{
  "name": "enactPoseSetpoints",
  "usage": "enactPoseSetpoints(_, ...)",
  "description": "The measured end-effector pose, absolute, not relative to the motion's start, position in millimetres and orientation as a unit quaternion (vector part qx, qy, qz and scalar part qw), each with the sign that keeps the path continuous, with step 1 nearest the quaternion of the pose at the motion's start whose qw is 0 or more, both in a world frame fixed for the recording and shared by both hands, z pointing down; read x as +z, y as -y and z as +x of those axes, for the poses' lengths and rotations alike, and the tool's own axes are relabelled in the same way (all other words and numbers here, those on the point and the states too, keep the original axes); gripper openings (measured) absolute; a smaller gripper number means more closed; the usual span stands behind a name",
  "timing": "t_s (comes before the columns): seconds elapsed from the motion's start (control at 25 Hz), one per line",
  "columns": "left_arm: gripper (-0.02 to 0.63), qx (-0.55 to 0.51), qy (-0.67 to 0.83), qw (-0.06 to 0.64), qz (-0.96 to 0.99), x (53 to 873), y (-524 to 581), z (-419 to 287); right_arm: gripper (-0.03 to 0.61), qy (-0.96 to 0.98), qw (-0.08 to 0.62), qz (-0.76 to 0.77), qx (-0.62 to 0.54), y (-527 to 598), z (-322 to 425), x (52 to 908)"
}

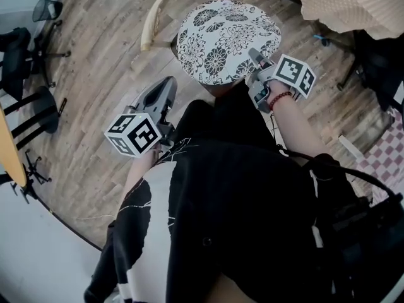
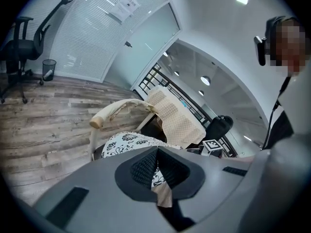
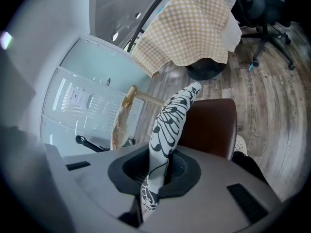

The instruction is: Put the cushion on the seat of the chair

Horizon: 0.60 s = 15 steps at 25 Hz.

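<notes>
Cushion: round cushion (image 1: 227, 40), white with black flowers, held over the chair just beyond the person's knees
Right gripper: right gripper (image 1: 255, 57) clenched on the cushion's right rim, fabric pinched between its jaws
Left gripper: left gripper (image 1: 166, 84) to the left of the cushion and apart from it; its jaws seem closed on nothing
Seat: brown seat (image 3: 214, 125) just beside the tilted cushion; contact unclear
Backrest: pale curved wooden backrest (image 1: 154, 17) on the far side
Far right: beige checked cloth (image 1: 347, 2)
Floor: wood-plank floor (image 1: 101, 62)
</notes>
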<state>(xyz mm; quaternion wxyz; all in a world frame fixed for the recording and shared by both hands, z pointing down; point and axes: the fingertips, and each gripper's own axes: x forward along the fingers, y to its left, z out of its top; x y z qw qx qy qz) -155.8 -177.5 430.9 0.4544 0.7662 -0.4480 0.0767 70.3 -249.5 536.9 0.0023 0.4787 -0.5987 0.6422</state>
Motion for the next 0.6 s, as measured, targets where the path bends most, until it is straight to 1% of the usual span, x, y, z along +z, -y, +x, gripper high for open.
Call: enactPoseSetpoints(0.6, 0.013, 0.138, 0.385, 0.487, 0.772, 492.2, 163.7, -122.3, 0.021, 0.562, 0.004, 0.504, 0.656, 221.3, 92.3, 586.8)
